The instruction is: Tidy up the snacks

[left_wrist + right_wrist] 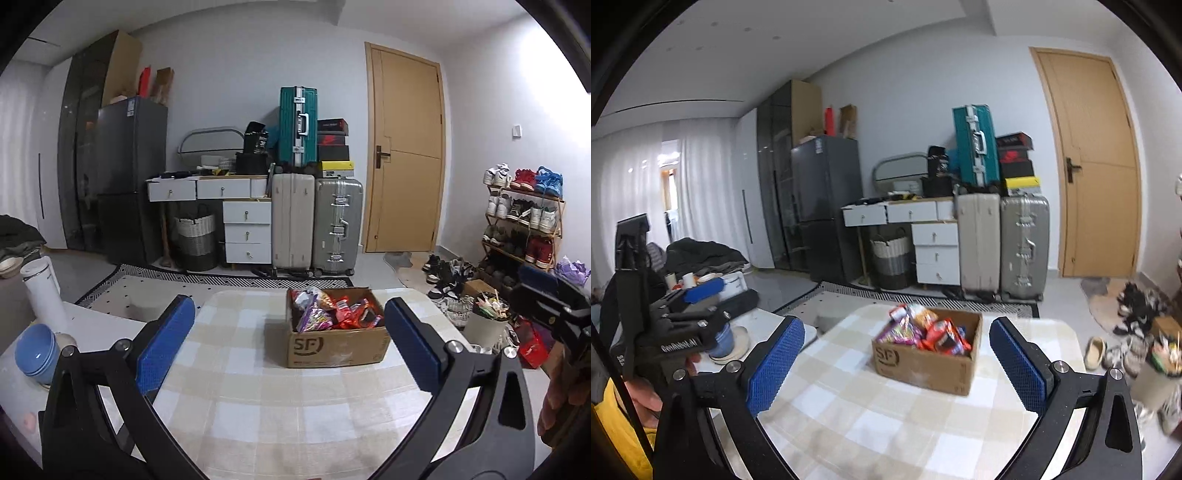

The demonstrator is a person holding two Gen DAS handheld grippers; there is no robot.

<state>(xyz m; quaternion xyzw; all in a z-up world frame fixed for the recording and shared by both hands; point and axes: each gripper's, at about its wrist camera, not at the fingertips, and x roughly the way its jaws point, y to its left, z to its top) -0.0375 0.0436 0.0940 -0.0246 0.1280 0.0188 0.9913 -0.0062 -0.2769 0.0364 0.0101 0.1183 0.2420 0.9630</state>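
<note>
SF cardboard box (338, 341) of snack packets (334, 310) sits mid-table on checked tablecloth (258, 387); left gripper (290, 332) spread wide, empty, box ahead betw. its pads, apart; right gripper (895, 356) likewise wide, nothing held, box ahead.

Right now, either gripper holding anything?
No. Left gripper and right gripper are both open and empty; snacks sit in the cardboard box.
</note>
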